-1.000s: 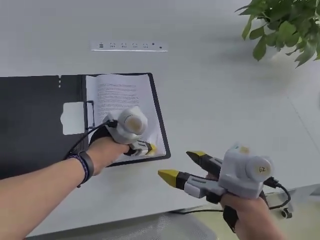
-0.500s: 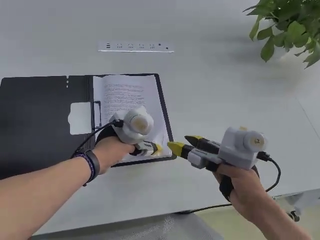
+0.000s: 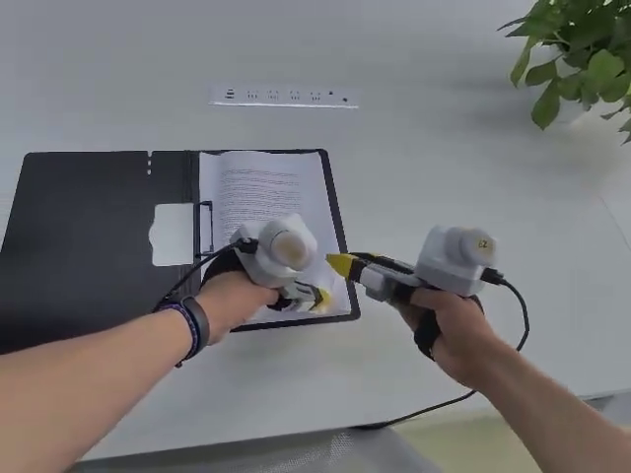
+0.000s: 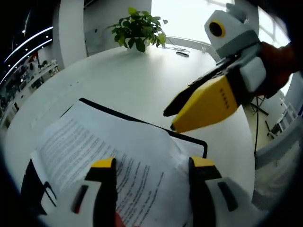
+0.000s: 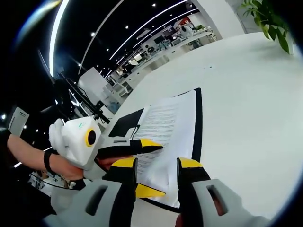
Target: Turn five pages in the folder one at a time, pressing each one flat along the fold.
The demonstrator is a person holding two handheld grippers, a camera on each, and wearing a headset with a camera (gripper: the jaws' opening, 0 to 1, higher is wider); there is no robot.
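The open folder (image 3: 89,246) lies on the white counter (image 3: 454,148) at centre left of the head view, with its printed page (image 3: 271,192) on the right half. The left forearm reaches in from the lower left. The left gripper (image 3: 317,296) sits over the page's lower right corner, jaws spread apart. From the lower right, the right hand (image 3: 449,330) points the right gripper (image 3: 341,264) leftward at the folder's right edge, jaws parted.

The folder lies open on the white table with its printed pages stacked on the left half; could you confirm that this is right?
Not quite: the folder does lie open on the white table, but its printed pages are stacked on the right half, as the head view shows.
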